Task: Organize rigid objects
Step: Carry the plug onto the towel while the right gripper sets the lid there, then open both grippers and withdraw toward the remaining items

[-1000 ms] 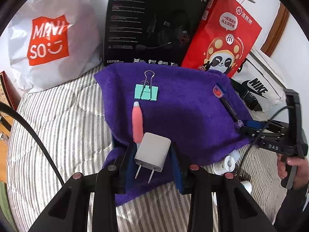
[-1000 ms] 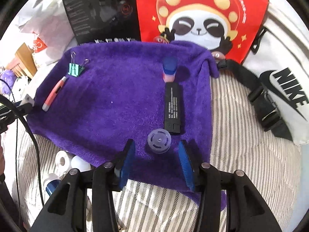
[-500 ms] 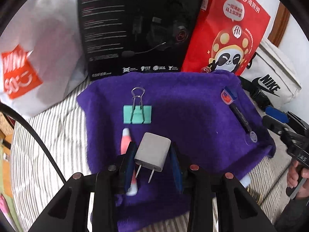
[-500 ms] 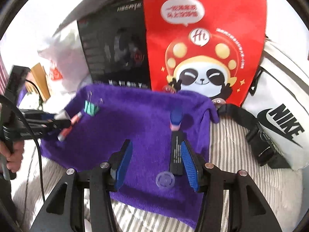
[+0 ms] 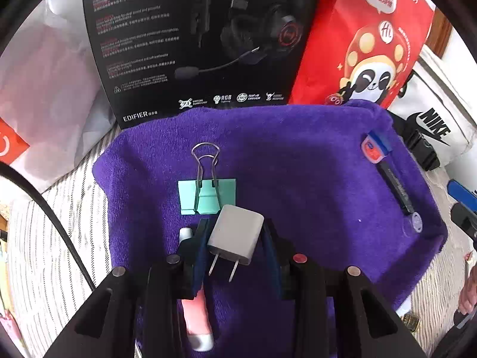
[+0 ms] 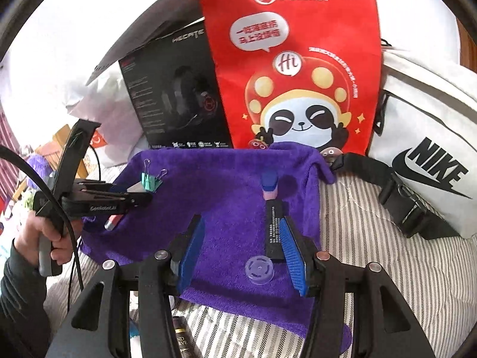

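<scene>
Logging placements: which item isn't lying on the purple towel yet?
The white charger, gripped in the left gripper; the binder clip and others lie loose.

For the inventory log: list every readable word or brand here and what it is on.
"EDIFIER": black box, bottom left.
"HECATE": same box, top edge.
"NIKE": white bag.
"Hi": red bag; its Chinese lettering is legible too.
"GenRobot.ai": left gripper; the reading is uncertain.
Too small to read: the box's fine print, the black stick label.
</scene>
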Available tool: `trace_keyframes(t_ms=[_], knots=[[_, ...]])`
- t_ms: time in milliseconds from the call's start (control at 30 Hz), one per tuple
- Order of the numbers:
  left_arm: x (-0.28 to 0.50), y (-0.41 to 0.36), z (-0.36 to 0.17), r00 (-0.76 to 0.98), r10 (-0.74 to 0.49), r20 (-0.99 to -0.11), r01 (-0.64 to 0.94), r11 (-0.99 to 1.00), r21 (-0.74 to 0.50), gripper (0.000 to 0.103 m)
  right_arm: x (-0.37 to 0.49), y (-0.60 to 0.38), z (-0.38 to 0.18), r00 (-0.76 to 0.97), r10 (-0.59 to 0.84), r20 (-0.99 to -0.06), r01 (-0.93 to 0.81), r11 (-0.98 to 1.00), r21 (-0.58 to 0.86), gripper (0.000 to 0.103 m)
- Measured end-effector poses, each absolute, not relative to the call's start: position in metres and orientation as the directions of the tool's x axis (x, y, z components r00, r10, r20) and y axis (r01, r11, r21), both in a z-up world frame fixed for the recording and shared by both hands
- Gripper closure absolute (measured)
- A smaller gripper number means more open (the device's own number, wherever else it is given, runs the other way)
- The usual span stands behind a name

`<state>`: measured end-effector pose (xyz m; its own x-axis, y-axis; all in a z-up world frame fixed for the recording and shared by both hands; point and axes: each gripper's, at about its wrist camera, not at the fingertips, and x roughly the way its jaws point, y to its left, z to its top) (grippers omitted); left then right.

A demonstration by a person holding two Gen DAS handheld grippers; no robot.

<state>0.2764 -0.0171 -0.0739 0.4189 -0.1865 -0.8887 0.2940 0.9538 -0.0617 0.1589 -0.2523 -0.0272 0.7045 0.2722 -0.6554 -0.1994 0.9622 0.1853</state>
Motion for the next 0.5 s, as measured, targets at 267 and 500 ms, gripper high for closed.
trace_keyframes(t_ms=[267,500], knots=[[0.275,-0.026,-0.079,0.437,-0.144,-0.888,0.316,0.949,0.002,0.07,0.159,-0.242,-0.033,0.697,0.255,-0.671,-0.221,0.966,0.137,0.051],[0.27,-0.042,-0.079,0.452,-0.121,-0.884,0.318,0.947,0.033,0.069,0.159,-0.244,-0.034,0.697,0.252,-0.671,-0.215,0.967,0.14,0.051]])
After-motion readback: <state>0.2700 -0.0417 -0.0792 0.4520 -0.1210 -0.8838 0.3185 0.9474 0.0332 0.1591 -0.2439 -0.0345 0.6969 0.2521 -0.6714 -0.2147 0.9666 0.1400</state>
